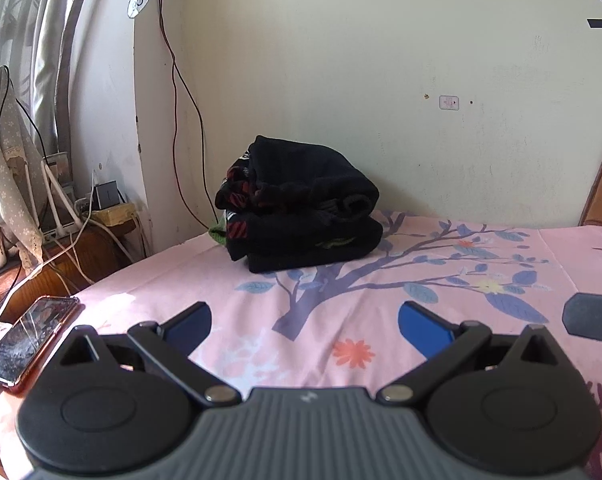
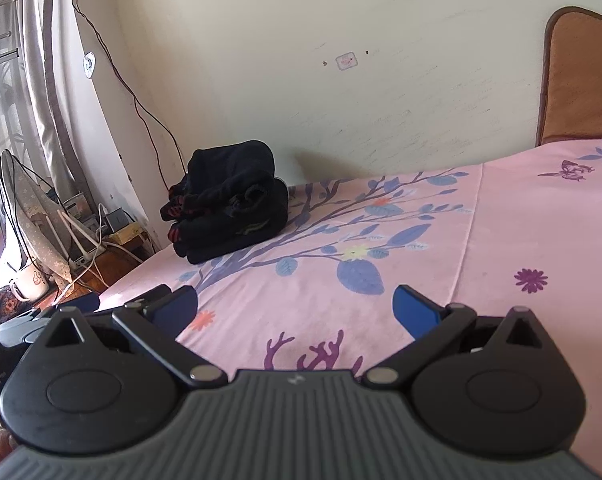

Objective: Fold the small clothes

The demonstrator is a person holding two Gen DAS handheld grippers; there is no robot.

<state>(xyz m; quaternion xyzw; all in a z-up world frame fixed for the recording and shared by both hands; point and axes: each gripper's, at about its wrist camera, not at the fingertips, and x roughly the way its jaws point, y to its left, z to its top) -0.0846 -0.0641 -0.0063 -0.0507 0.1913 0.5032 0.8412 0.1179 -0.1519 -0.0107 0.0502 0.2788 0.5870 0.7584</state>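
The stack of folded black clothes (image 1: 301, 208) (image 2: 229, 210) sits on the pink floral bedsheet (image 1: 421, 280) (image 2: 461, 240) against the wall, well beyond both tools. The left gripper (image 1: 304, 322) and right gripper (image 2: 295, 306) hang above the sheet nearer than the stack, each spread wide with nothing between its blue pads. A cracked phone (image 1: 25, 340) lies at the sheet's edge, left of the stack.

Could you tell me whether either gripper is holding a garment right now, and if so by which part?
Nothing is held. The left gripper and right gripper are both open over the pink floral sheet, well short of the stack of folded dark clothes.
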